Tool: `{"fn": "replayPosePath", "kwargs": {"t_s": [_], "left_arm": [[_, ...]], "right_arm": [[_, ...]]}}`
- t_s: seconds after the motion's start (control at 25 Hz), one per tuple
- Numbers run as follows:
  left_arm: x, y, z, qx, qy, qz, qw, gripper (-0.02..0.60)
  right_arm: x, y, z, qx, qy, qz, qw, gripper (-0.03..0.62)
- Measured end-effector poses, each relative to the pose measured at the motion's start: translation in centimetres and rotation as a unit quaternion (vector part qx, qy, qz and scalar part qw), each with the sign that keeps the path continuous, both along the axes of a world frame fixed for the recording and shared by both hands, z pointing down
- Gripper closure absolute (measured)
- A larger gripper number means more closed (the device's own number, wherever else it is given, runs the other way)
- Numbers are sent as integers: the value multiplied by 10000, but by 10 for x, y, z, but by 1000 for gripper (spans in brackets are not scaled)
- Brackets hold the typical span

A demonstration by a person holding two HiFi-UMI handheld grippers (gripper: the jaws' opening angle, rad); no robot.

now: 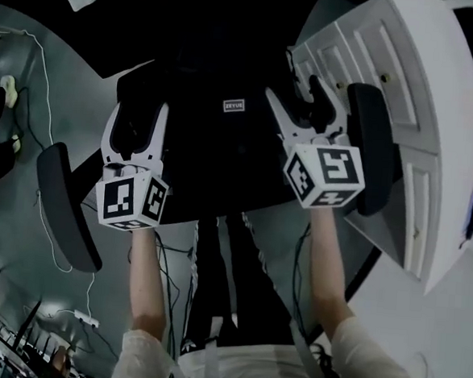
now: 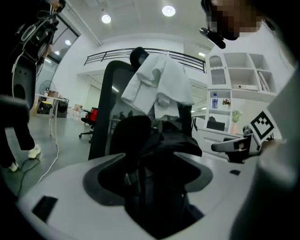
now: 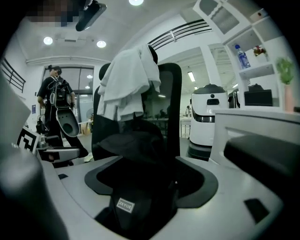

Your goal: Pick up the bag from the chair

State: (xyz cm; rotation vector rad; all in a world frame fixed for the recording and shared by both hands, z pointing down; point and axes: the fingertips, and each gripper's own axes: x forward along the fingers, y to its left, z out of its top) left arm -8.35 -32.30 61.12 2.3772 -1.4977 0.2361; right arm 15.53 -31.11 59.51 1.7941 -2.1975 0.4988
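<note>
At the left, the chair's left armrest [image 1: 65, 208] is seen over the grey floor, well apart from the white counter [image 1: 436, 101]. The left gripper [image 1: 138, 119] is held over the left part of the black bag [image 1: 223, 143], which is set on the chair seat, left of the counter's drawer-fronted edge. Its fingers are spread, and the gap between them is filled by dark bag fabric. A white cloth [image 2: 159, 84] is draped over the chair back behind the bag. The bag's small label [image 1: 234, 106] is turned upward. The right gripper [image 1: 295, 95] is held over the bag's right part, its fingers likewise released with the bag between them. The right armrest [image 1: 369, 145] is found just beside the counter's drawer-fronted edge.
</note>
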Motion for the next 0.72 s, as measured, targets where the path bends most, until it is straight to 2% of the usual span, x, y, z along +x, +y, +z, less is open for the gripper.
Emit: {"fn": "replayPosePath", "kwargs": {"t_s": [0.16, 0.32, 0.72], "left_arm": [[4, 3, 52, -268, -215, 149, 9993, 276], [-1, 9, 87, -586, -457, 88, 9972, 275], [-2, 6, 131, -1377, 58, 206, 9902, 250]], "right_arm": [[10, 5, 52, -282, 29, 168, 9995, 279], [16, 18, 93, -682, -108, 337, 9970, 275], [20, 13, 155, -1447, -255, 442, 9882, 264]]}}
